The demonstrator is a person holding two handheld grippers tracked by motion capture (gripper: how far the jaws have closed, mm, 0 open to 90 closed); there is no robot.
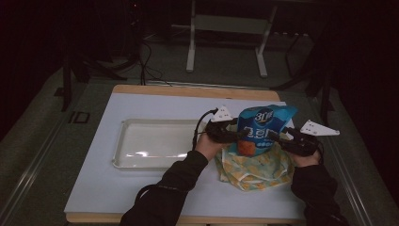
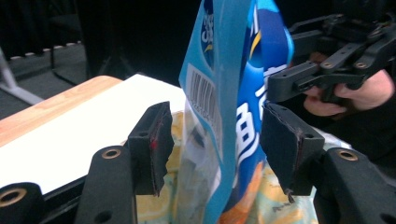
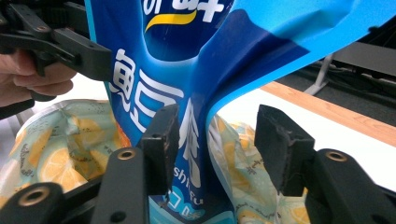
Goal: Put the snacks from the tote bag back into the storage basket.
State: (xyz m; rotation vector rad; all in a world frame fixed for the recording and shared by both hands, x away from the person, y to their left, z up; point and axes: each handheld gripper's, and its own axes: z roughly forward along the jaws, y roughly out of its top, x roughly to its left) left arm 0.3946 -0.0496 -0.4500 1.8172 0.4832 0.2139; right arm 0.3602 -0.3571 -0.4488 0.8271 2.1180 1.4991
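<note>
Snack bag (image 1: 260,128), blue, stands upright in a lemon-print cloth bag (image 1: 254,168) on the white surface (image 1: 108,188), right of an empty white tray (image 1: 155,143). Left tongs (image 1: 234,133) straddle the snack bag's left edge; in the left gripper view (image 2: 212,140) both pads sit apart from the film. Right tongs (image 1: 281,136) straddle the right edge; in the right gripper view (image 3: 212,140) one pad touches the bag while the other stands clear.
</note>
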